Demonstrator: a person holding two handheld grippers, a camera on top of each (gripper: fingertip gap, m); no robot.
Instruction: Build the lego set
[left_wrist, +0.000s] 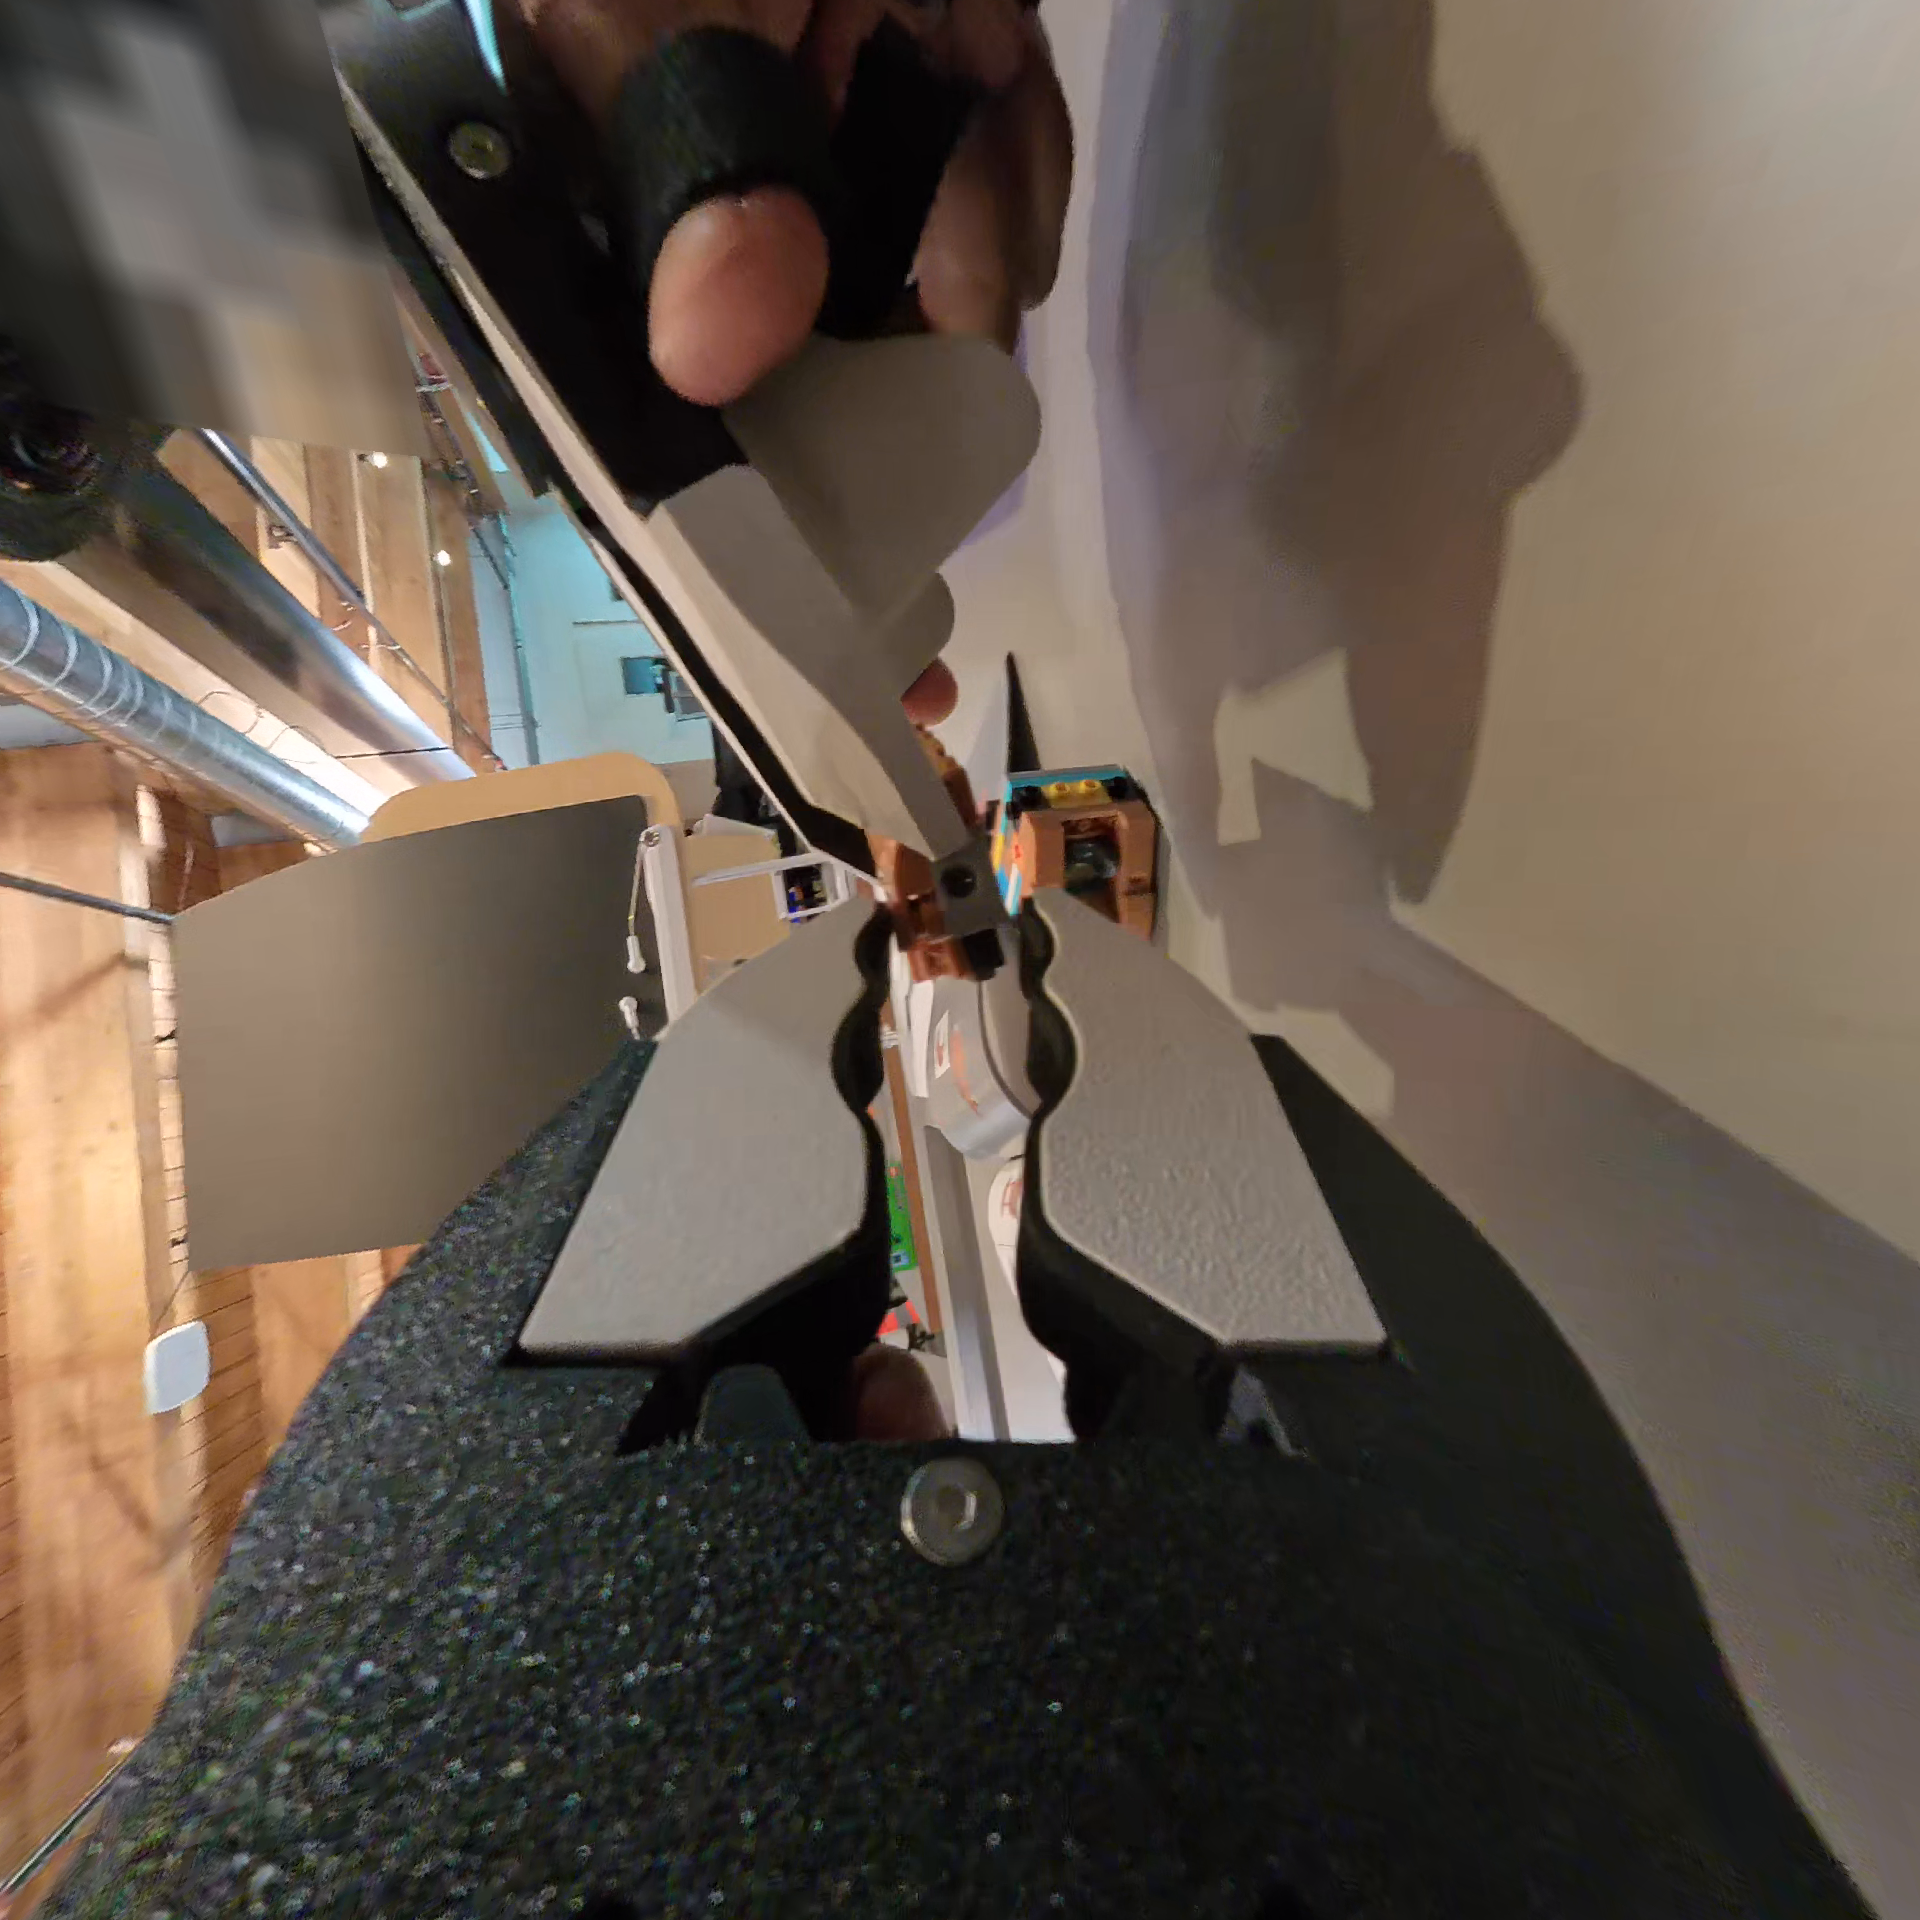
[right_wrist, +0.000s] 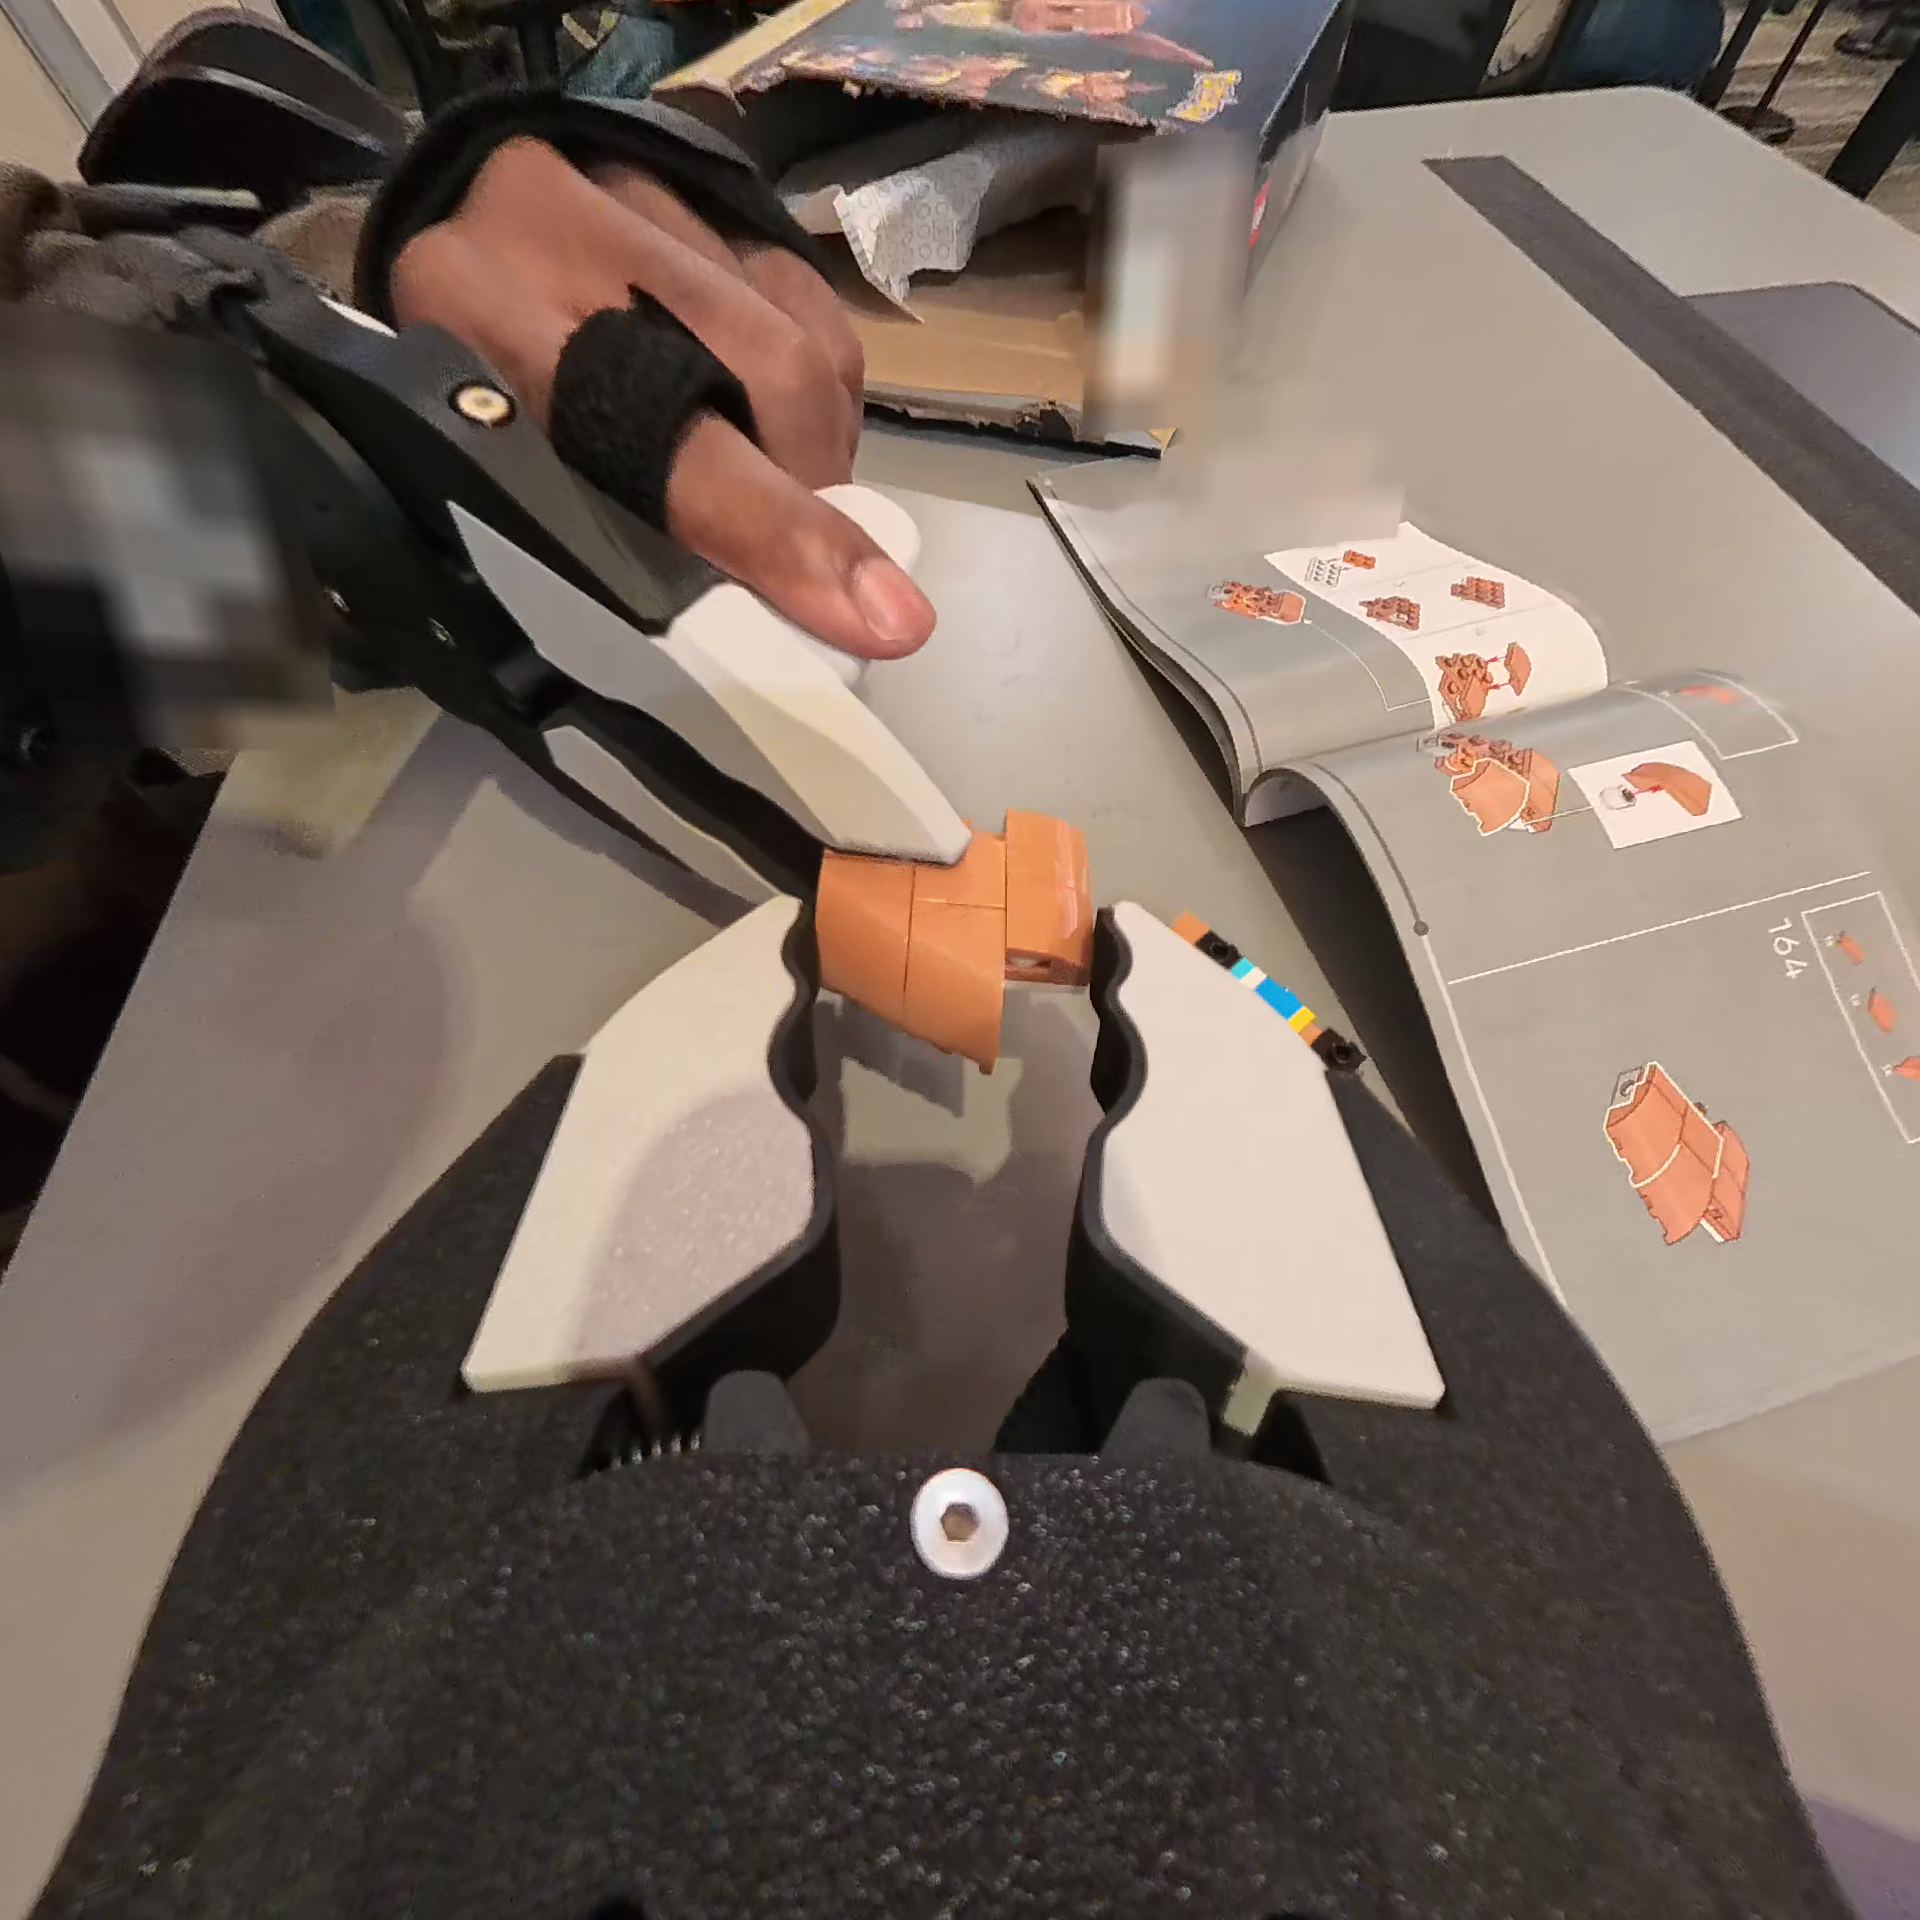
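Note:
A brown lego assembly (right_wrist: 935, 966) is held above the grey table (right_wrist: 1558, 364). My left gripper (left_wrist: 961, 920) is shut on it. In the right wrist view that gripper (right_wrist: 894, 868) comes in from the upper left and clamps the assembly from above and below. My right gripper (right_wrist: 951, 920) has its tips pressed against the assembly's two sides. In the left wrist view the assembly (left_wrist: 914, 920) shows a dark grey brick (left_wrist: 961, 888) on its end, and the right gripper (left_wrist: 914, 831) reaches in from the upper left.
An open instruction booklet (right_wrist: 1507, 831) lies to the right on the table. A torn set box (right_wrist: 987, 208) with paper bags sits at the back. A second small build with blue and yellow bricks (right_wrist: 1262, 987) stands just behind my right finger; it also shows in the left wrist view (left_wrist: 1081, 842). Left and right tips are no more than a few centimetres apart.

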